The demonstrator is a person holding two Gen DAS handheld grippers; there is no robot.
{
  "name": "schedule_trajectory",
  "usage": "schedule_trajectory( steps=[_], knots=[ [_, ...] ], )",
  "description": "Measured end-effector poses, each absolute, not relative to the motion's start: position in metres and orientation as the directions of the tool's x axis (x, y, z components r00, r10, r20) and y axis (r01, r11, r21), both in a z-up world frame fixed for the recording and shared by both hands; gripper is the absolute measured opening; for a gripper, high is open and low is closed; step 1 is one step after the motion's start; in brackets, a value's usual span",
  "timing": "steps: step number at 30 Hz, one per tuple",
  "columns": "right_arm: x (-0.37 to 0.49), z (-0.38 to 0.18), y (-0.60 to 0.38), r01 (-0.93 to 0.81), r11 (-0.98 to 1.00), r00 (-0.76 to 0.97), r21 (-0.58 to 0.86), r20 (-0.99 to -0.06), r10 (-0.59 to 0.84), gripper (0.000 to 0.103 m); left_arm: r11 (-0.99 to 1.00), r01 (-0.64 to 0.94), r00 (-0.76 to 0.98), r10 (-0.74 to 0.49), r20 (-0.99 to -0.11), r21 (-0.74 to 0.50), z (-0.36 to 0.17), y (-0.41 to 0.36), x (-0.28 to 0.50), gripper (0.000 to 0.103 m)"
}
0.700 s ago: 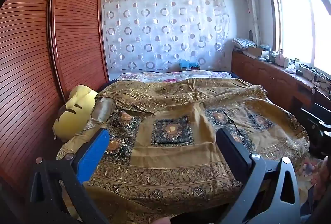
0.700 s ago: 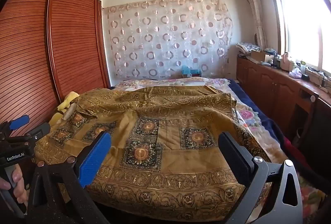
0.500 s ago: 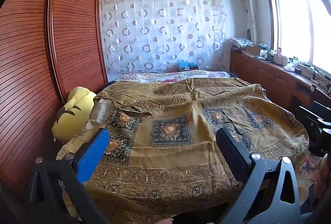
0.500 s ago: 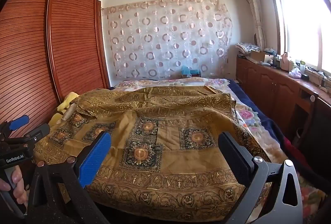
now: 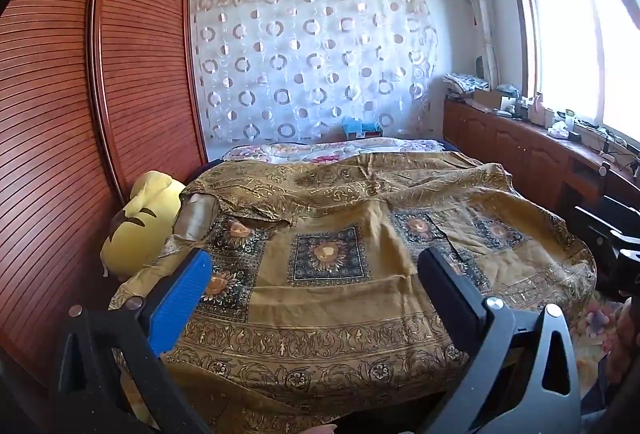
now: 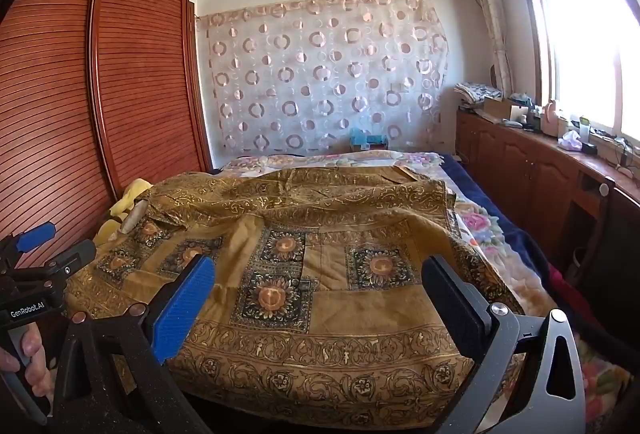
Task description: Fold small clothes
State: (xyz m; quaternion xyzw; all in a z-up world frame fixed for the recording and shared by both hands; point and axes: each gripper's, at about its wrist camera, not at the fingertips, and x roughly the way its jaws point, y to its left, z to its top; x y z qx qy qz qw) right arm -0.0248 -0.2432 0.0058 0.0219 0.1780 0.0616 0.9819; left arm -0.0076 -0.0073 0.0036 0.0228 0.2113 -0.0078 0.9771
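So both my grippers are hanging just off the near edge of the bed, tilted down a bit, and both are spread as wide as they go with nothing between the pads. My left gripper [image 5: 312, 286] frames the left-middle of the golden patterned garment [image 5: 344, 286]; my right gripper [image 6: 316, 294] sits further right, and from its camera I can see my left hand [image 6: 28, 358] wrapped round the other handle at the far left of the view.

What matters for the next grab: the garment lies straight ahead and below my fingers, spread flat over the bed [image 6: 492, 234]. Its ornate hem border [image 6: 328, 358] runs left to right along the near edge, so the long side is crosswise to where I'm pointing. That hem is the closest bit to both grippers, and I'd say neither one touches it yet. The left one is nearer the left corner, the right one nearer the right corner, so each takes its own.

Further back the cloth bunches into a rumpled ridge, and a sleeve or cuff flops toward the yellow plush toy [image 5: 140, 222] by the wardrobe [image 5: 80, 113]. Beyond that, floral bedding and the curtain [image 5: 316, 69].
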Motion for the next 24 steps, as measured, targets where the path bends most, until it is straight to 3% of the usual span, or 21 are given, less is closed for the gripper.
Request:
schedule_trajectory(
  steps=[24],
  knots=[
    [-0.0250,0.0050,-0.2432,-0.112,0.991,0.930,0.069,-0.343,0.129,0.103,0.999,0.028,0.913,-0.007,-0.408,0.044,0.0117,-0.0091,-0.0093,0.103]
  ],
)
